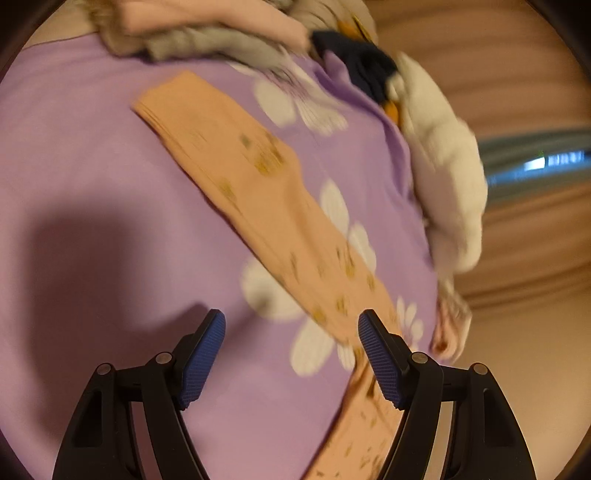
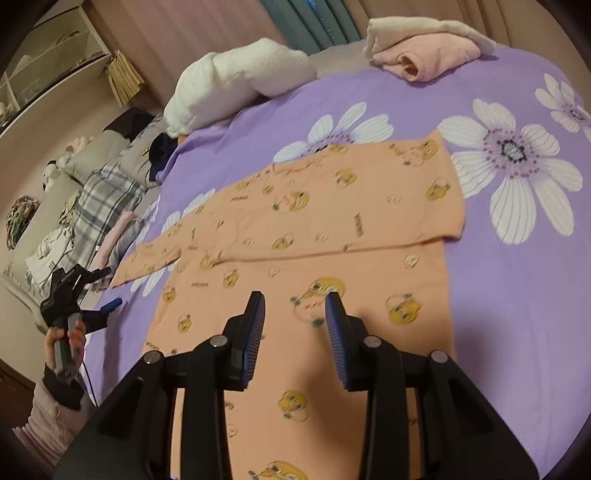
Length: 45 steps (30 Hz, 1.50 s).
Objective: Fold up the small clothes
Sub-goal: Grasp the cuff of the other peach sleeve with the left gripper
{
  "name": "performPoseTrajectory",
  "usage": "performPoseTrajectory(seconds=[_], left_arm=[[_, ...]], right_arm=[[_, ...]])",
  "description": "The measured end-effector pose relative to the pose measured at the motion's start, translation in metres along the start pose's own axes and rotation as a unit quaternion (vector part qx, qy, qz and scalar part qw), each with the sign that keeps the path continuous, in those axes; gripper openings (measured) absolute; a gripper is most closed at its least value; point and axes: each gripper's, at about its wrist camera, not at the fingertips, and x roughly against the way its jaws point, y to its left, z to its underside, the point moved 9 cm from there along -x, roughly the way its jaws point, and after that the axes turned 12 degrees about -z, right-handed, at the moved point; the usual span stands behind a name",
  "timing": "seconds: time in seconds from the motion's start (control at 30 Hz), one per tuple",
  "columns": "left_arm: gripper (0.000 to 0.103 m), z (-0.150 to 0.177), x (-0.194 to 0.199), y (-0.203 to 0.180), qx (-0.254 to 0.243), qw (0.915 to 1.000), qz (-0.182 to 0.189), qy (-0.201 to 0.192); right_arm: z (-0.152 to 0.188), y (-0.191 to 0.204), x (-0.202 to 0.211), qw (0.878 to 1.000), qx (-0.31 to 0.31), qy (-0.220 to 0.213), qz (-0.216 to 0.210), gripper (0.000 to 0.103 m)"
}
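Note:
An orange shirt (image 2: 332, 236) printed with yellow cartoon birds lies flat on the purple flowered bedsheet (image 2: 517, 295), one side folded over across its middle. My right gripper (image 2: 294, 299) hovers over the shirt's near part, jaws apart with nothing between them. In the blurred left wrist view the same shirt's long sleeve (image 1: 236, 166) runs diagonally across the sheet (image 1: 92, 147). My left gripper (image 1: 291, 319) is open above the sheet, its right finger beside the sleeve. The left gripper (image 2: 110, 291) also shows at the bed's left edge in the right wrist view, held by a hand.
A white fluffy garment (image 2: 236, 85) and a folded pink and cream piece (image 2: 424, 48) lie at the bed's far edge. Plaid, grey and dark clothes (image 2: 107, 192) are piled on the left. Curtains (image 2: 207, 29) and a shelf (image 2: 48, 55) stand behind.

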Motion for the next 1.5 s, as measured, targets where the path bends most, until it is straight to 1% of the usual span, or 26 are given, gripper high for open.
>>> performPoseTrajectory(seconds=[0.13,0.3,0.43,0.53,0.73,0.93,0.97,1.0,1.03,1.07,1.1,1.13,1.23,1.3,1.4,1.43,1.5], left_arm=[[0.073,-0.030,0.006,0.017,0.042,0.9987,0.025,-0.015],[0.074,-0.054,0.003,0.026,0.071,0.9962,0.047,-0.017],[0.073,-0.064,-0.014,0.038,0.102,0.9939,0.041,-0.010],[0.073,-0.075,-0.013,0.042,0.115,0.9915,0.055,-0.027],[0.073,-0.099,-0.018,0.043,0.131,0.9885,0.057,-0.049],[0.073,-0.115,-0.022,0.046,0.149,0.9856,0.042,-0.067],[0.070,-0.117,-0.023,0.044,0.150,0.9853,0.041,-0.069],[0.058,-0.117,-0.023,0.045,0.148,0.9859,0.031,-0.072],[0.042,-0.116,-0.024,0.047,0.141,0.9874,0.015,-0.069],[0.032,-0.115,-0.027,0.049,0.136,0.9886,0.003,-0.065],[0.014,-0.113,-0.030,0.052,0.131,0.9896,-0.014,-0.058],[0.008,-0.110,-0.033,0.058,0.127,0.9902,-0.031,-0.050],[0.007,-0.107,-0.025,0.058,0.115,0.9908,-0.042,-0.058],[0.005,-0.105,-0.015,0.049,0.086,0.9924,-0.056,-0.069],[0.005,-0.101,0.002,0.021,0.039,0.9942,-0.053,-0.085],[0.004,-0.097,0.011,0.005,0.013,0.9944,-0.053,-0.091],[0.005,-0.092,0.019,-0.017,-0.024,0.9931,-0.057,-0.100]], right_arm=[[0.005,0.005,-0.005,1.000,-0.009,0.004,-0.007,0.035],[0.006,0.012,-0.007,1.000,-0.004,0.007,-0.004,0.035],[0.007,0.015,-0.010,1.000,0.005,0.016,0.000,0.035],[0.008,0.016,-0.012,1.000,0.008,0.020,0.002,0.035],[0.009,0.013,-0.014,1.000,0.005,0.024,0.010,0.035],[0.015,0.013,-0.021,0.999,0.005,0.036,0.015,0.035],[0.016,0.013,-0.022,0.999,0.004,0.038,0.016,0.035],[0.016,0.013,-0.023,0.999,0.004,0.039,0.016,0.035],[0.017,0.014,-0.024,0.999,0.005,0.040,0.016,0.035],[0.018,0.015,-0.023,0.999,0.006,0.040,0.015,0.035],[0.018,0.016,-0.023,0.999,0.007,0.040,0.015,0.035],[0.018,0.016,-0.023,0.999,0.009,0.041,0.015,0.035],[0.018,0.017,-0.021,0.999,0.011,0.041,0.017,0.035],[0.018,0.017,-0.021,0.999,0.011,0.041,0.016,0.035],[0.018,0.020,-0.020,0.999,0.012,0.039,0.014,0.035],[0.018,0.021,-0.020,0.999,0.013,0.038,0.012,0.035],[0.019,0.023,-0.019,0.999,0.014,0.036,0.009,0.035]])
